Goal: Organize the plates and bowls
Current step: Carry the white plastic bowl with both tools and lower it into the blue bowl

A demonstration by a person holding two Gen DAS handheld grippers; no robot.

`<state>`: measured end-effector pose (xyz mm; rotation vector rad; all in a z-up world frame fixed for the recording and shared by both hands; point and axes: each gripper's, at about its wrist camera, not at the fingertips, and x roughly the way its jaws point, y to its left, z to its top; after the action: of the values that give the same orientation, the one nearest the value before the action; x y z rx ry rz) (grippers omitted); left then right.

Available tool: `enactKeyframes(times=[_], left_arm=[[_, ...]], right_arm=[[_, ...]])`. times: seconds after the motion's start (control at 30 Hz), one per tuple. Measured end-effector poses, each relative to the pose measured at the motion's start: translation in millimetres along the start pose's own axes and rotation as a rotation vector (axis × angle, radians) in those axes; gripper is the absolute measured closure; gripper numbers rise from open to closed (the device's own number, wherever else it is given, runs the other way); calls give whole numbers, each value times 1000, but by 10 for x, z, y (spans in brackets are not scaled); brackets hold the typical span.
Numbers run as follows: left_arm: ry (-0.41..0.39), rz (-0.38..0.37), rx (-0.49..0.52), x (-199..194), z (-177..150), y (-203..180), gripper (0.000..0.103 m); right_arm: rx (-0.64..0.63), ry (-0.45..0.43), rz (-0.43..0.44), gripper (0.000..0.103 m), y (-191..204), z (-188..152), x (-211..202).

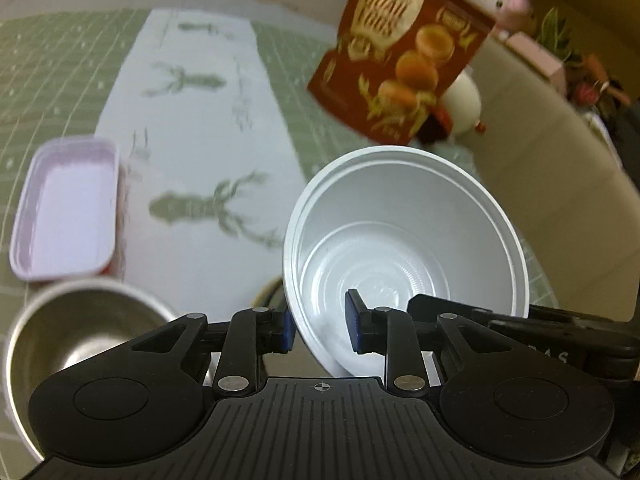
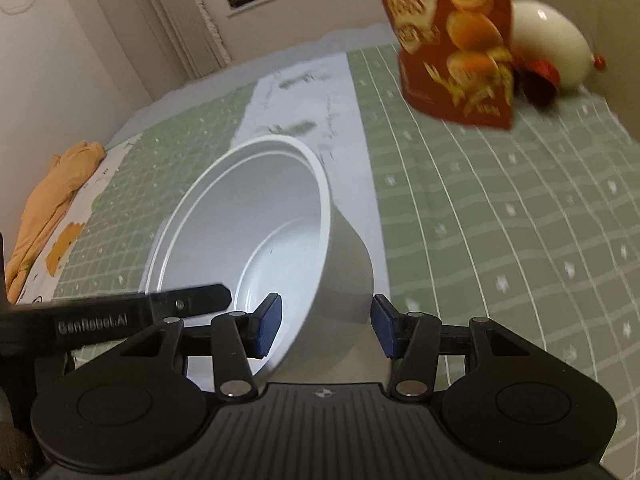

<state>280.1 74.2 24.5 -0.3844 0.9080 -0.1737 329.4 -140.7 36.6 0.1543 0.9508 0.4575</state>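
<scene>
A white plastic bowl (image 1: 404,236) is tilted above the table, its rim between both grippers' fingers. My left gripper (image 1: 320,330) straddles the bowl's left rim with a visible gap at the pads, so it reads open. My right gripper (image 2: 326,326) straddles the bowl (image 2: 256,232) at its right wall, jaws wide with gaps both sides. A steel bowl (image 1: 80,344) sits at lower left in the left wrist view. A pink rectangular tray (image 1: 66,208) lies beyond it. The left gripper's finger (image 2: 188,300) shows at the bowl's near rim in the right wrist view.
A red snack box (image 1: 408,52) (image 2: 456,40) stands at the back. A white round ornament (image 1: 460,104) (image 2: 552,48) sits behind it. An orange cloth (image 2: 52,196) lies at the table's left edge. A green grid tablecloth (image 2: 500,220) with a white reindeer runner (image 1: 188,128) covers the table.
</scene>
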Motion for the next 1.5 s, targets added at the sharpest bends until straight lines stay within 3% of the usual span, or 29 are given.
enactKeyframes(times=[0.17,0.3,0.53,0.73,0.87,0.93,1.07,1.23,1.37,1.5], left_arm=[[24,20,-62,143,-207,125,78],[-8,66,-52,121,-306,142,79],[-7,60,-30,13,-391,82,79],[-40,18,-15,-119,-534,68,79],[-84,-48,-35,-172,-595,138,79],[-106,-65,-43,-173,-609,200,79],[-121,-119,-65,-133,-548,367,79],[-119,-103,-65,-142,-280,490,79],[-135,-98,-56,-175,-254,594,79],[-135,-143,-91,-162,-336,731,79]], right_arm=[[37,41,10,53,-159,-287,214],[-4,-27,-65,52,-152,-434,265],[33,-85,-102,52,-208,-601,244],[62,-106,-114,49,-229,-765,85],[82,-156,-149,46,-187,-830,-44],[63,-202,-158,31,-146,-855,-98],[9,-336,-232,25,-99,-935,-78],[57,-401,-243,25,-149,-820,67],[136,-440,-229,25,-208,-720,45],[41,-459,-360,25,-9,-786,83]])
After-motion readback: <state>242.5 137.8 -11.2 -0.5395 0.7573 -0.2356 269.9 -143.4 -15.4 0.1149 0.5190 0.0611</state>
